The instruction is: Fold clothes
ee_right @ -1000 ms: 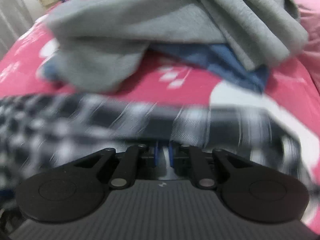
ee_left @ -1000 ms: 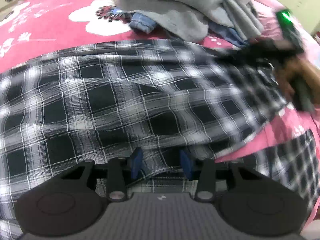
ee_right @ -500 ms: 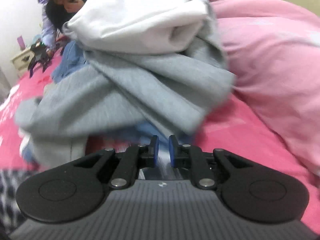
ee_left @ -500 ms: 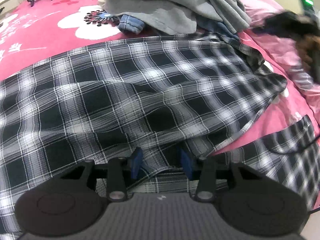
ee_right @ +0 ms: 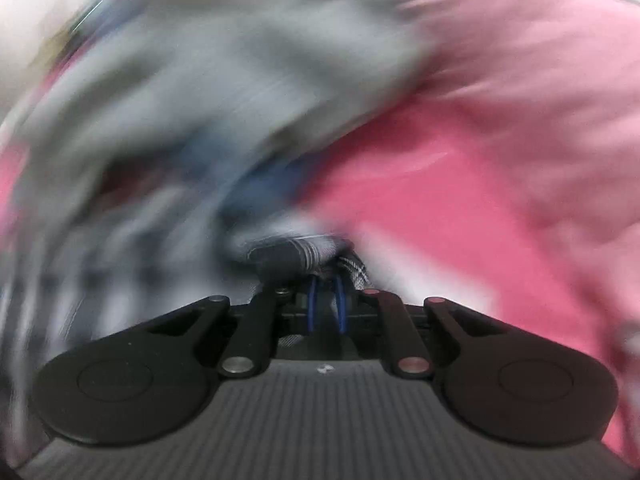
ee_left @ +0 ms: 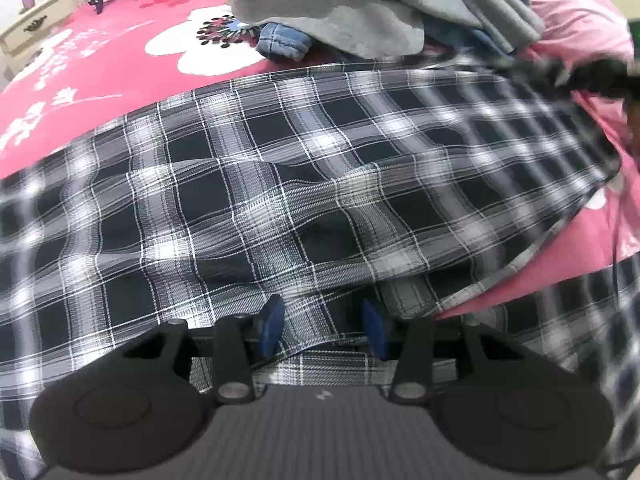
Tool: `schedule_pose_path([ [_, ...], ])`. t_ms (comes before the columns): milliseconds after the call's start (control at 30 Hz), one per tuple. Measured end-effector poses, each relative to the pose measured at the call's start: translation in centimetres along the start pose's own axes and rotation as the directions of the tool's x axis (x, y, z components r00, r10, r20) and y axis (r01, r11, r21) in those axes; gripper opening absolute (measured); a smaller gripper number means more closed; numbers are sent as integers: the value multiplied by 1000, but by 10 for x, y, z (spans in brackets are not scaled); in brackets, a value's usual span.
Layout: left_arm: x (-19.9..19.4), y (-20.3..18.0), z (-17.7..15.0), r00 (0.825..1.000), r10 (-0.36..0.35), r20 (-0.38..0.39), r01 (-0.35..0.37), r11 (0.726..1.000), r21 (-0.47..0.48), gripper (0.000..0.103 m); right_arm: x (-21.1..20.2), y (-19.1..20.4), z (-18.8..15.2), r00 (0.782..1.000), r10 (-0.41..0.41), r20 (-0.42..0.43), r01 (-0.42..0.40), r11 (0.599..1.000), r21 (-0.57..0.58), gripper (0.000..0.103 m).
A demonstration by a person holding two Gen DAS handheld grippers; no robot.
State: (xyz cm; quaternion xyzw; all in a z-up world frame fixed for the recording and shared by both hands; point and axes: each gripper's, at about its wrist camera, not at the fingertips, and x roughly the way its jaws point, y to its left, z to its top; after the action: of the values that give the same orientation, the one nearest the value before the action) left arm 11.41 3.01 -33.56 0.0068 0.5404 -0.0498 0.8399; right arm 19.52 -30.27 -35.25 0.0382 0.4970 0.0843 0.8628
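The bed (ee_left: 100, 68) is covered by a pink flowered sheet. Across it the plaid shirt (ee_left: 280, 184) is spread, with a heap of grey clothes (ee_left: 360, 12) beyond the shirt. The shirt's near hem is straddled by the left gripper (ee_left: 322, 320), fingers parted. A shirt edge is pinched by the right gripper (ee_right: 326, 304), fingers nearly closed.

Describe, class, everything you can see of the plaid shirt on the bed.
The plaid shirt is thin woven cloth, black and grey checks with white lines. It lies spread and rumpled across the pink bedspread, below the grey clothes pile. The left gripper straddles its near edge; the right gripper pinches a far corner.
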Motion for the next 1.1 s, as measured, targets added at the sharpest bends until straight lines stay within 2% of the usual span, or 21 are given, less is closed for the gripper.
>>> schedule_pose_path([
  [367, 2, -25, 6, 988, 153, -21, -153, 988, -17, 50, -34, -97, 20, 993, 44, 113, -57, 992, 113, 13],
  [400, 2, -26, 6, 986, 166, -23, -166, 986, -16, 51, -28, -92, 13, 994, 72, 79, -78, 995, 69, 13],
  [500, -1, -34, 9, 978, 206, -21, -206, 979, 5, 51, 3, -97, 1, 998, -59, -8, 59, 998, -27, 13],
  [567, -7, -43, 10, 975, 222, -3, -221, 975, 33, 50, -7, -119, 3, 996, -84, 26, 81, 992, 97, 13],
  [600, -11, -49, 11, 975, 221, 13, -222, 974, 51, 50, -12, -130, 4, 994, -98, 41, 90, 983, 159, 13],
  [667, -18, -66, 9, 983, 178, 45, -182, 977, 109, 51, -30, -141, 3, 999, -32, 44, 20, 972, 235, 18],
  [733, -19, -90, 6, 990, 122, 64, -132, 974, 182, 51, -31, -141, -4, 999, 26, -24, -20, 970, 244, 42],
  [767, -16, -103, 5, 993, 99, 65, -110, 971, 214, 51, -32, -140, -7, 997, 55, -58, -39, 968, 249, 48],
  [800, -13, -115, 3, 995, 77, 66, -91, 965, 245, 51, -33, -140, -10, 992, 85, -91, -59, 965, 256, 48],
  [933, 2, -162, 0, 994, 27, 102, -62, 930, 363, 51, -24, -129, -21, 987, 80, -137, -56, 983, 174, 48],
  [1033, 12, -179, 1, 989, -2, 146, -55, 922, 384, 52, -21, -120, -27, 985, 63, -163, -48, 995, 91, 41],
  [1100, 19, -186, 3, 985, 7, 170, -72, 923, 378, 52, -25, -113, -28, 986, 35, -166, -34, 999, 7, 29],
])
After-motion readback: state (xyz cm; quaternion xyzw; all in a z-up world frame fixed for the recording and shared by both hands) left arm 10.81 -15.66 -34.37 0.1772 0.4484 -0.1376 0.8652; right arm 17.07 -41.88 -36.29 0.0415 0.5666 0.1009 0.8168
